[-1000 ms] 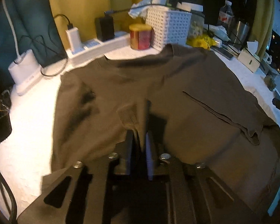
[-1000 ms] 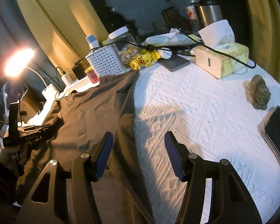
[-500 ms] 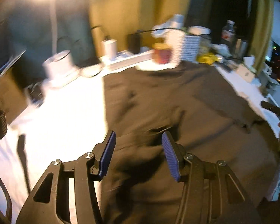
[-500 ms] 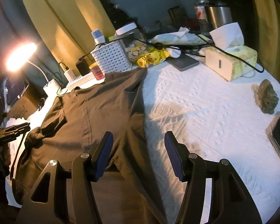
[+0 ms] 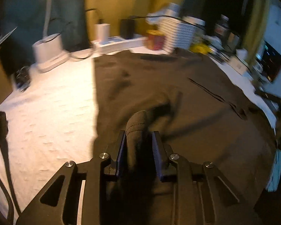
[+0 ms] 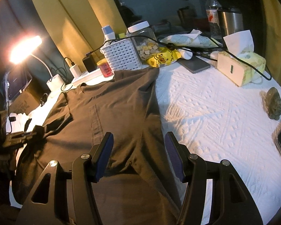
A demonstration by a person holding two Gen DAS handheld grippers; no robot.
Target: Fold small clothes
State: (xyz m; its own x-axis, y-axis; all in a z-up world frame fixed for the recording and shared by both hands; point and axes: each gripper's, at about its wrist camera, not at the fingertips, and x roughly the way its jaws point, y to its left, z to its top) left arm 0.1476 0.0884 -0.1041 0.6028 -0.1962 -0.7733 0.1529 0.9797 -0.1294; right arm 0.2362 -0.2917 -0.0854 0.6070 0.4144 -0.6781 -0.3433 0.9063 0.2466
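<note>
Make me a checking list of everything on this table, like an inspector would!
Surface: white textured cloth covers the table, bare on its right part.
Job's things: dark brown T-shirt spread flat, collar toward the clutter; one fold of it raised at the left gripper.
Clutter: white basket, snack jar, red tin, yellow duck packet, tissue box, water bottle, steel pot.
Grippers: left gripper jaws closing, with a shirt fold between them; right gripper jaws open over the shirt's edge, holding nothing.
Cables: black cable runs over the tissue box; chargers plugged in at a white power strip.
Surroundings: lit lamp, yellow curtains.
</note>
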